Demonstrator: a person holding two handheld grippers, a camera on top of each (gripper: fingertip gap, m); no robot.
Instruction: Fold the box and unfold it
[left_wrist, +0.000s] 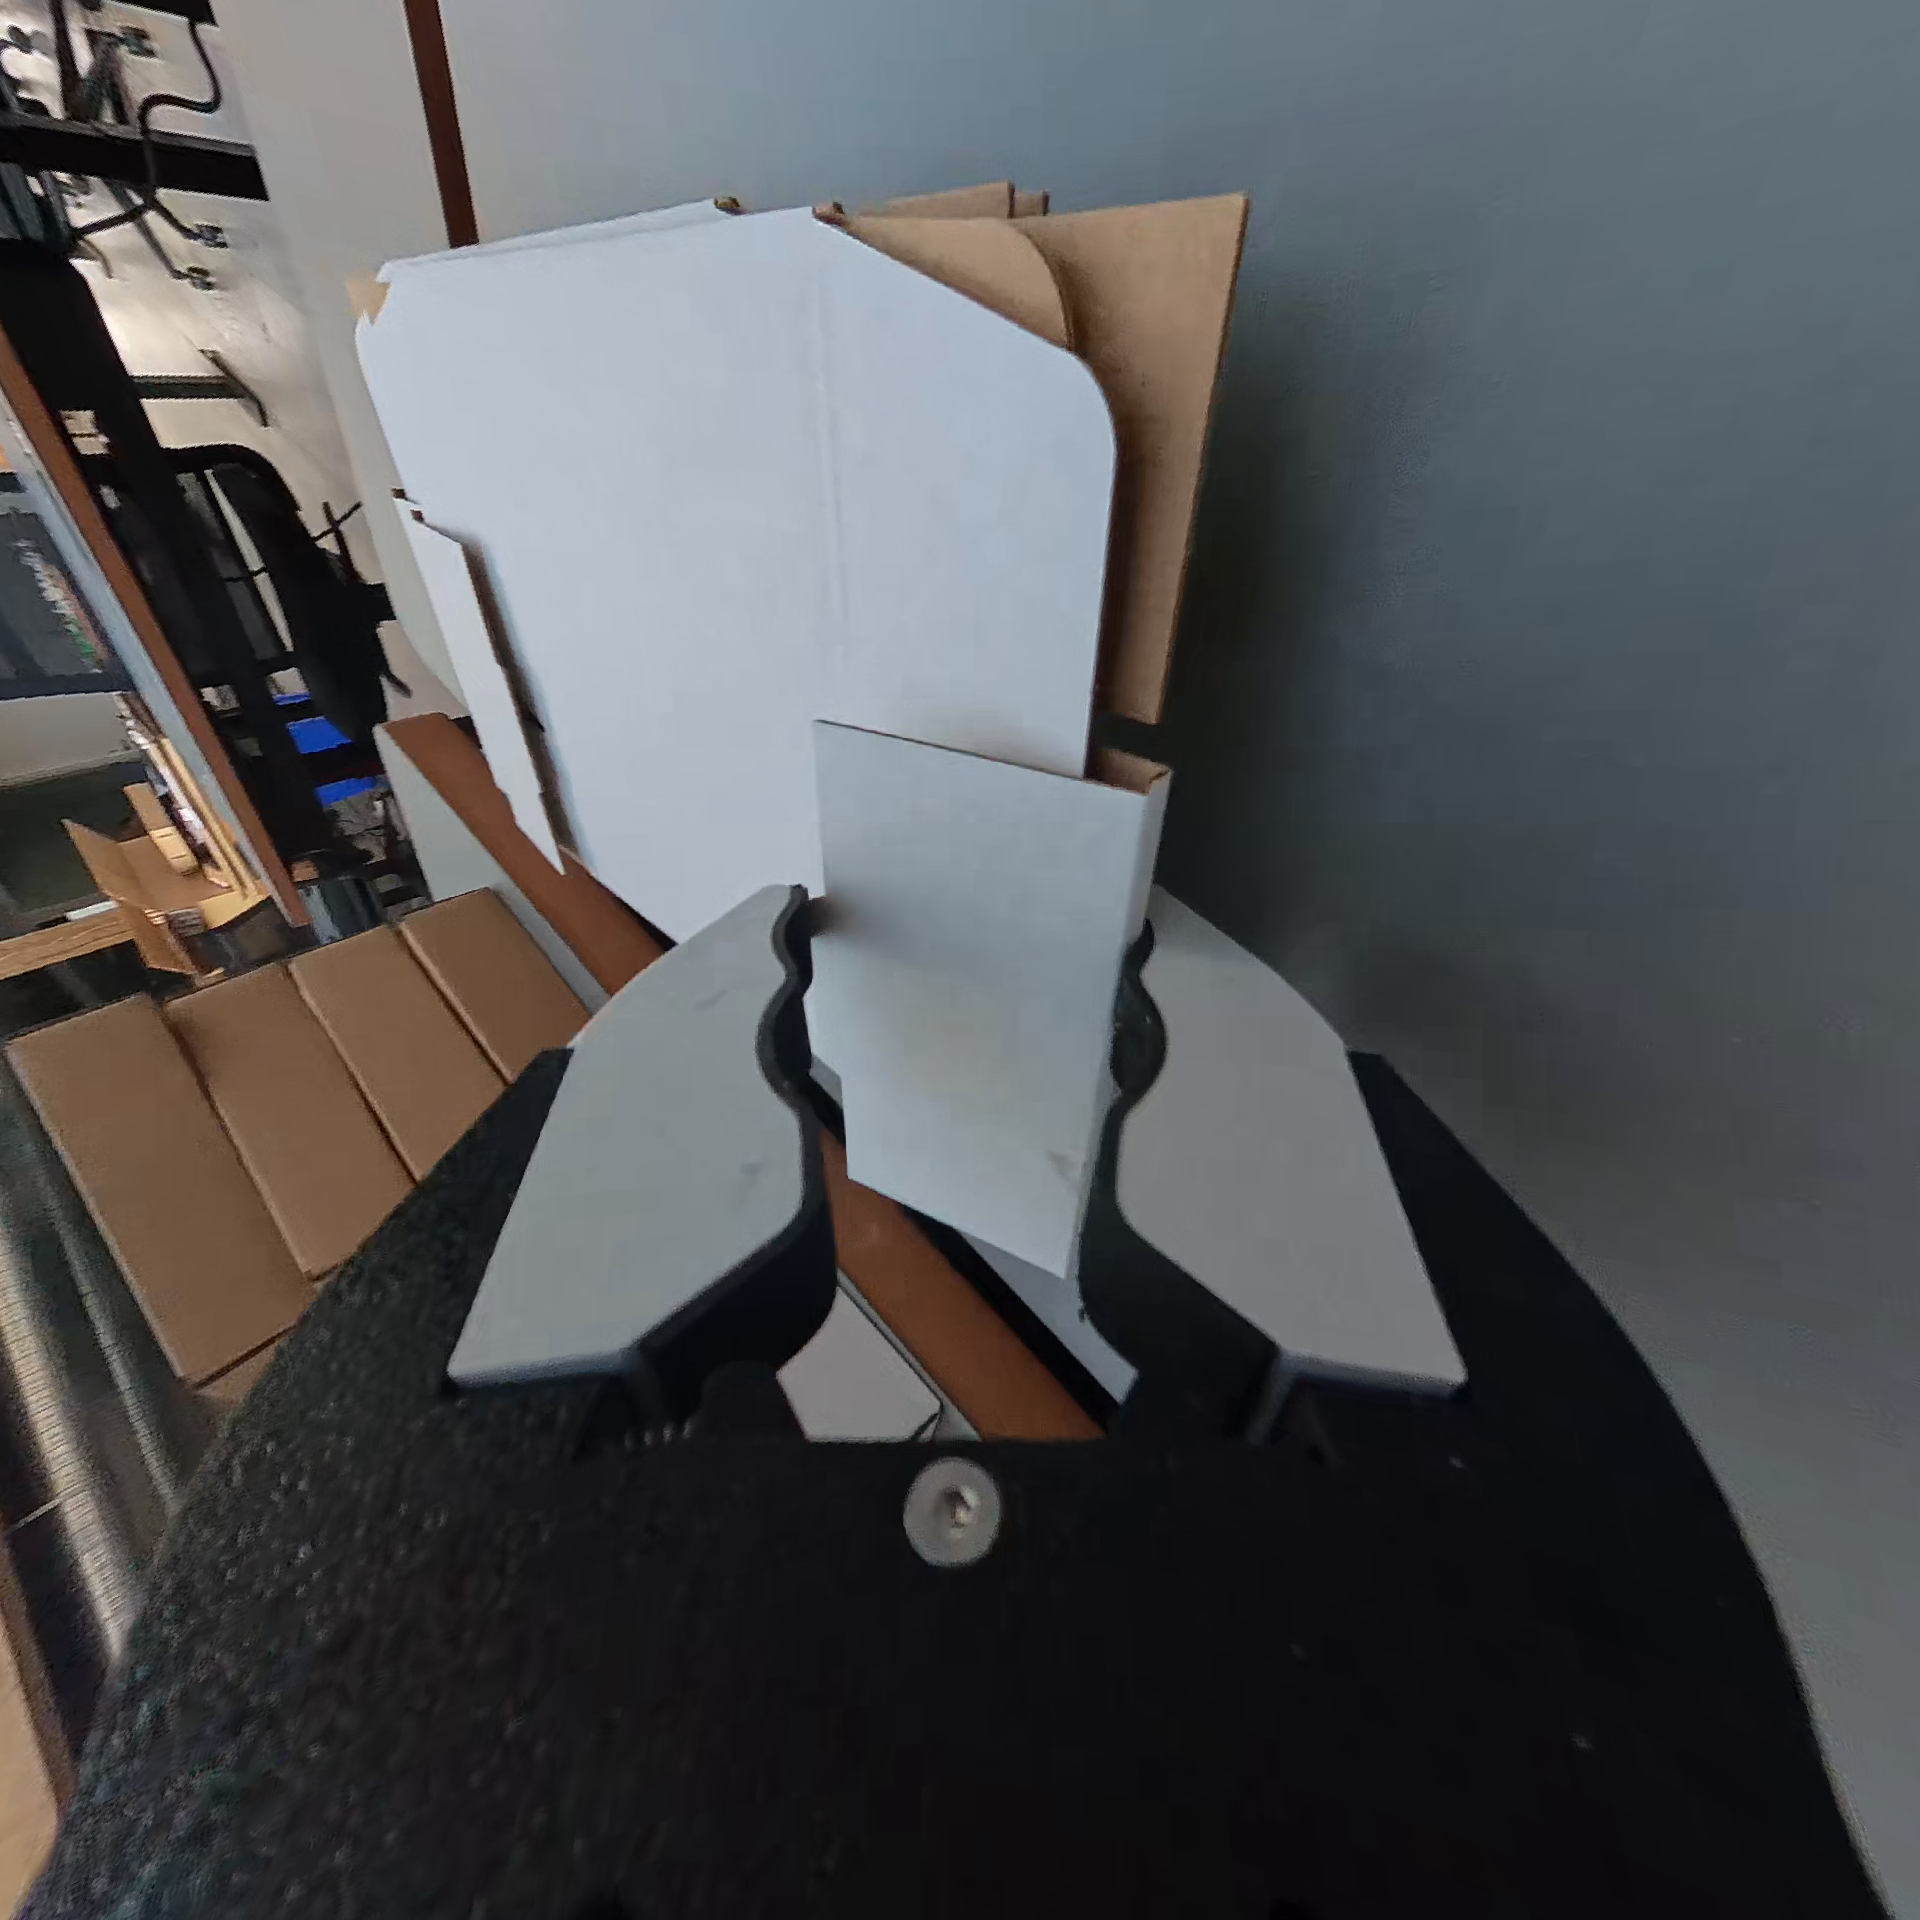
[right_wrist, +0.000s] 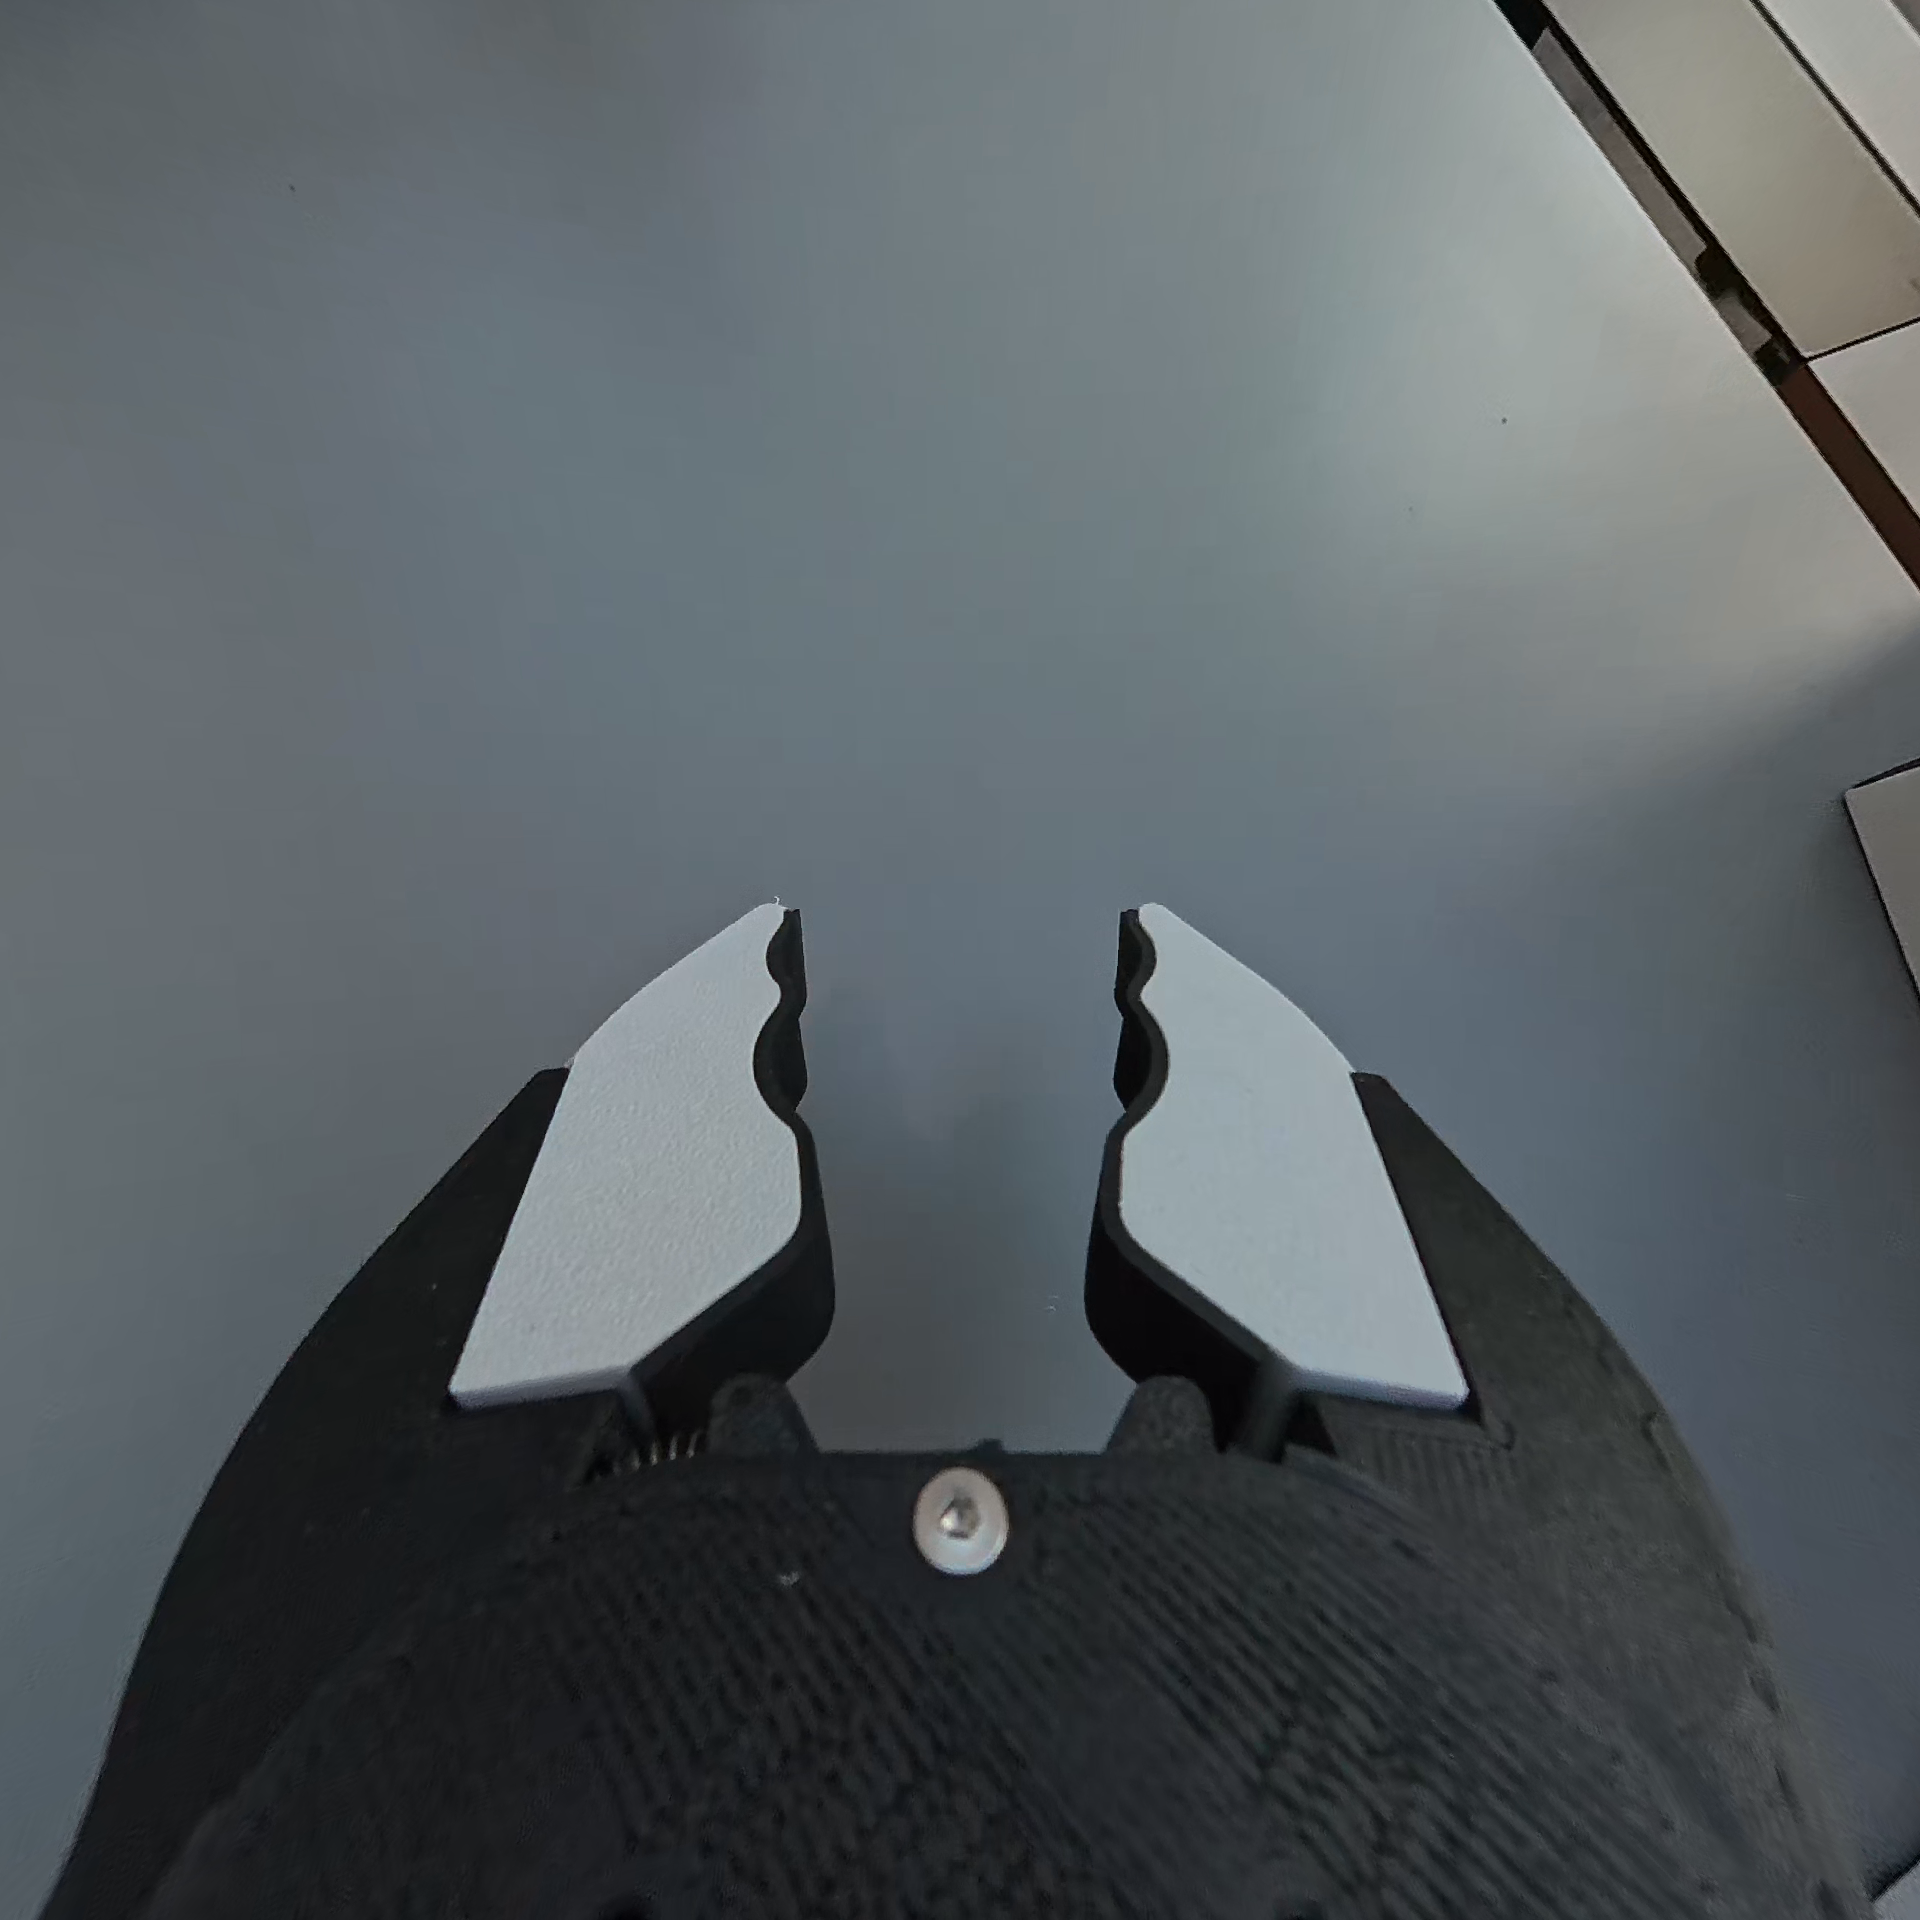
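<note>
Cardboard packs, brown and flat, lie in a row at the far left of the left wrist view, beside a dark wooden edge strip, and behind them we see black shelving. Moving right, we find the box, a white sheet of die-cut cardboard with brown inner faces, standing upright against the grey table surface. One white flap of it reaches down between the fingers of our left gripper; its jaws sit spread about as wide as the flap, and whether they actually press its edges we cannot tell. In the right wrist view our right gripper hangs over the bare grey table with its jaws spread and nothing between them. Further right, the table edge runs diagonally, pale floor tiles lie beyond it, and a white board corner shows at the right border.
</note>
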